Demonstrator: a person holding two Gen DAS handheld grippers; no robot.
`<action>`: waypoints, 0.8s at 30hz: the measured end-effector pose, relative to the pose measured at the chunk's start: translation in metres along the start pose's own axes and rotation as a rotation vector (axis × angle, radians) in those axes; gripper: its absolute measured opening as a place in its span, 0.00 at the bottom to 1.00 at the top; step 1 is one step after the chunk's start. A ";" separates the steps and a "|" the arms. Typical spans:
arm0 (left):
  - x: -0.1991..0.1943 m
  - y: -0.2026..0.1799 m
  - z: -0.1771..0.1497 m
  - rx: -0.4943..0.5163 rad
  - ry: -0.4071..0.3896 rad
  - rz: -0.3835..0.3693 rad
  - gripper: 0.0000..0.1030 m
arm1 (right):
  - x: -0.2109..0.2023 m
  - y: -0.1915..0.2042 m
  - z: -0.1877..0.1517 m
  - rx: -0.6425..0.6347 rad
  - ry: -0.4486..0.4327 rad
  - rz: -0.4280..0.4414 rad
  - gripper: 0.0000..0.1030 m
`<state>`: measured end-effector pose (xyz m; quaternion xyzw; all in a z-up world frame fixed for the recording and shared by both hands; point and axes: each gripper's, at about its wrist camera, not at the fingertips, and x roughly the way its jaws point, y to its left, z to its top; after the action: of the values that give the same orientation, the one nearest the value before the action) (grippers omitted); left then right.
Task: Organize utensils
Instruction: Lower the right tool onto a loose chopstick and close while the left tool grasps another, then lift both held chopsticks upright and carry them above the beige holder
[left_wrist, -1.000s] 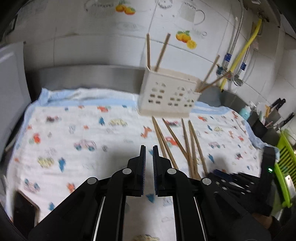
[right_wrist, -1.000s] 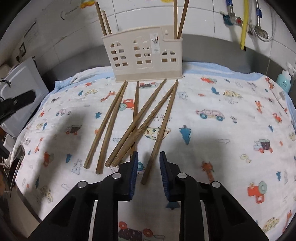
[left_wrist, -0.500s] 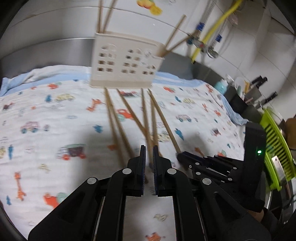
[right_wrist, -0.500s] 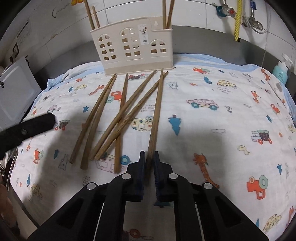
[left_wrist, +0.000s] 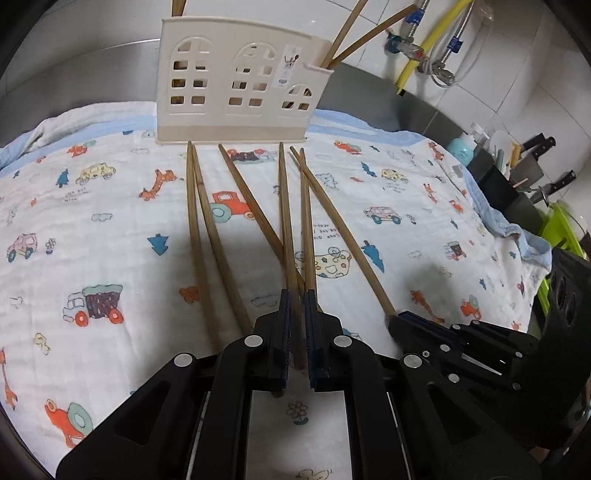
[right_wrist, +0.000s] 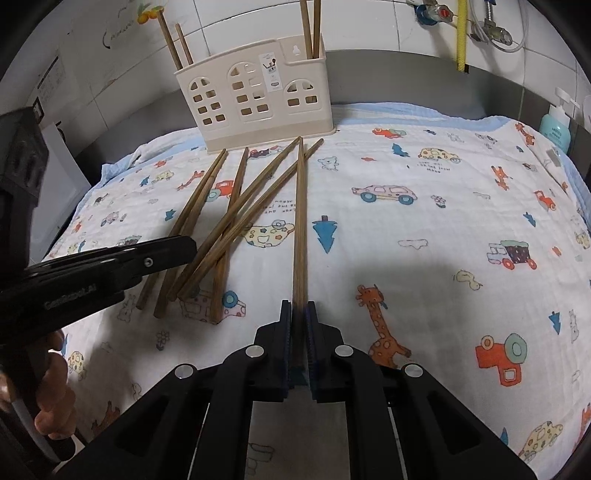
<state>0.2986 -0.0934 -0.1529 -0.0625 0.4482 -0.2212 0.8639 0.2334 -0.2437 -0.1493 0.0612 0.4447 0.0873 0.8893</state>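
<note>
My right gripper (right_wrist: 299, 306) is clamped on the near end of one wooden chopstick (right_wrist: 299, 221). My left gripper (left_wrist: 297, 295) is closed, empty, above the five loose chopsticks (left_wrist: 207, 229) lying on the cartoon-print cloth (left_wrist: 92, 229), near the cream holder (left_wrist: 236, 81).

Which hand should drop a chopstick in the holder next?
Right, probably. The right tongs are already shut on a chopstick aimed toward the holder. The left tongs are shut above the pile and seem to grip nothing.

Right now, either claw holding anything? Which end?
Right claw grips one wooden chopstick at its thick near end. Left claw is shut; cannot tell whether it holds one.
</note>
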 end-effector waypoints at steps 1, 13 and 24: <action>0.002 0.000 0.000 0.001 0.003 0.010 0.07 | 0.000 0.000 0.000 -0.001 0.000 0.001 0.07; 0.014 -0.002 0.000 -0.004 0.036 0.035 0.07 | 0.000 -0.001 0.000 0.002 -0.005 0.013 0.06; 0.019 -0.003 0.001 0.001 0.040 0.056 0.06 | 0.002 0.002 0.000 -0.010 -0.012 -0.001 0.06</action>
<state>0.3078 -0.1047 -0.1652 -0.0451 0.4667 -0.1983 0.8607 0.2340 -0.2413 -0.1506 0.0569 0.4389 0.0887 0.8923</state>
